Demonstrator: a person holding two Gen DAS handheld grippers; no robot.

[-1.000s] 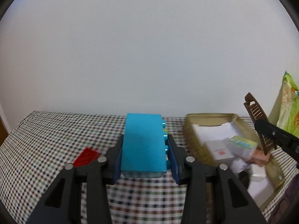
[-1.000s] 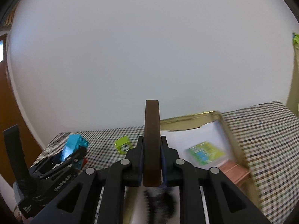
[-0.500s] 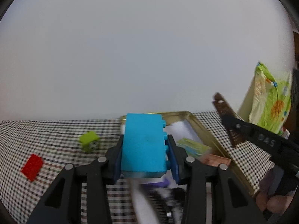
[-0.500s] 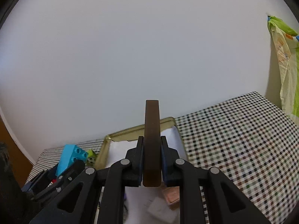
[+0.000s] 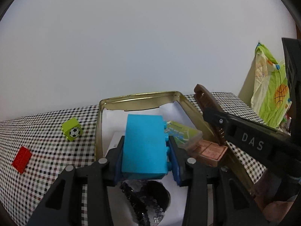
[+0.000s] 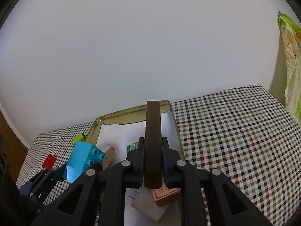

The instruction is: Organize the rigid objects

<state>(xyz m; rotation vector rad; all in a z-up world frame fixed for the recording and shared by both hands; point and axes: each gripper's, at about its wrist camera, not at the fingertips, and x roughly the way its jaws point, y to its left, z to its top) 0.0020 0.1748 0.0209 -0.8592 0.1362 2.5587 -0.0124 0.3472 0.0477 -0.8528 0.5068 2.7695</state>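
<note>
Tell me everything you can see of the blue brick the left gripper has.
The blue brick is a bright cyan plastic building block, rectangular and smooth-faced, with round studs along its right side in the left wrist view. The left gripper is shut on it, a pad against each long side. It hangs tilted above the open gold tin, clear of the items inside.

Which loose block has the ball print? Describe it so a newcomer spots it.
Start at the gold tin on the checkered cloth. On the cloth beside the tin's outer wall sits a lime-green cube. Unlike the flat red brick nearer the cloth's edge, it carries a black-and-white football sticker.
</note>
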